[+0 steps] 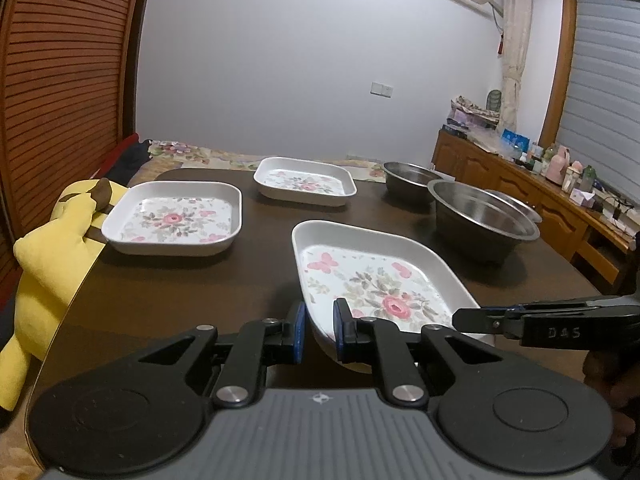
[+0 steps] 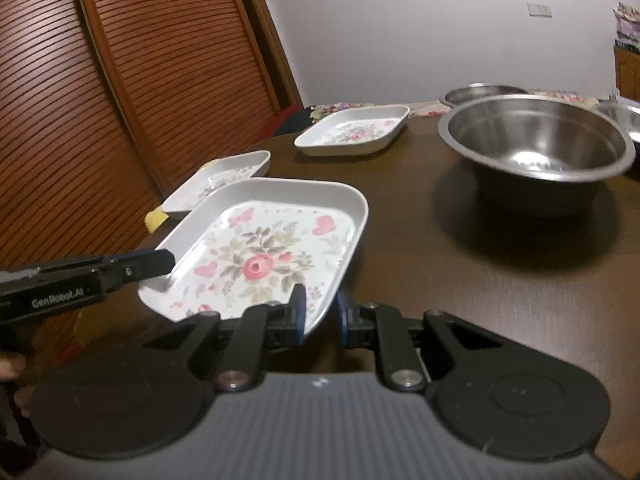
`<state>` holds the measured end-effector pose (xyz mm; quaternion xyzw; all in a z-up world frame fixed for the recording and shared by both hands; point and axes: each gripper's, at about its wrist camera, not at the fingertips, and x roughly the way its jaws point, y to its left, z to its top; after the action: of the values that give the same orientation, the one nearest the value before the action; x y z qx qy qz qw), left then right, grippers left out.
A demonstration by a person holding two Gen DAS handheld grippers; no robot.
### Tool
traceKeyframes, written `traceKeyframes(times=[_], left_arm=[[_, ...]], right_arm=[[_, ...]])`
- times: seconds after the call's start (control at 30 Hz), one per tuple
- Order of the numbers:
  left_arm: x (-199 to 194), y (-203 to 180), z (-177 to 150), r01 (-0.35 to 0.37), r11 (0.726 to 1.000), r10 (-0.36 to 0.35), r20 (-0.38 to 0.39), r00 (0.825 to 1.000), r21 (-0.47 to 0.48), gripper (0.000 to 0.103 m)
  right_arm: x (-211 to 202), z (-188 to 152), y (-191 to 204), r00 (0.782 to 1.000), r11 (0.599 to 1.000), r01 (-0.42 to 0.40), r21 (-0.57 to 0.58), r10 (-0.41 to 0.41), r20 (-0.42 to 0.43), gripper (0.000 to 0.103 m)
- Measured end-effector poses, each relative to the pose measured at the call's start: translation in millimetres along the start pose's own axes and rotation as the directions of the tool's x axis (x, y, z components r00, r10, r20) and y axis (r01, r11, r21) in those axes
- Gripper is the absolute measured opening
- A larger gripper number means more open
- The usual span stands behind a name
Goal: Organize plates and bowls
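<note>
A white square plate with a pink flower print [image 1: 372,276] [image 2: 264,248] is held tilted just above the dark table. My left gripper [image 1: 319,328] is shut on its near left rim. My right gripper [image 2: 319,312] is shut on its right rim; it shows in the left wrist view [image 1: 464,320] entering from the right. The left gripper shows in the right wrist view [image 2: 160,265] on the plate's left corner. Two more flowered plates [image 1: 172,218] [image 1: 306,180] lie on the table. Three steel bowls [image 1: 484,212] [image 1: 410,176] [image 1: 524,204] stand at the right.
A yellow plush toy [image 1: 48,264] lies off the table's left edge. A slatted wooden door [image 2: 100,100] stands at the left. A wooden sideboard [image 1: 540,200] with small items runs along the right wall. The dark table [image 2: 500,288] has bare surface at the front right.
</note>
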<state>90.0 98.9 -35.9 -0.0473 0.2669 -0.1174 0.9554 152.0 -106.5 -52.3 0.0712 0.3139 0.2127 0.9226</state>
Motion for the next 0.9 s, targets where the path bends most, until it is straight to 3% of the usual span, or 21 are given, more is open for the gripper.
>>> traceKeyframes(times=[0.17, 0.9], left_arm=[[-3.3, -3.6, -6.8, 0.001, 1.000, -0.001, -0.004, 1.000, -0.011, 0.016], [11.1, 2.1, -21.1, -0.027, 0.999, 0.025, -0.045, 0.999, -0.045, 0.016]], right_arm=[[-3.1, -2.7, 5.6, 0.999, 0.999, 0.033, -0.033, -0.033, 0.010, 0.018], [-0.5, -10.2, 9.6, 0.998, 0.997, 0.047, -0.059, -0.045, 0.040, 0.019]])
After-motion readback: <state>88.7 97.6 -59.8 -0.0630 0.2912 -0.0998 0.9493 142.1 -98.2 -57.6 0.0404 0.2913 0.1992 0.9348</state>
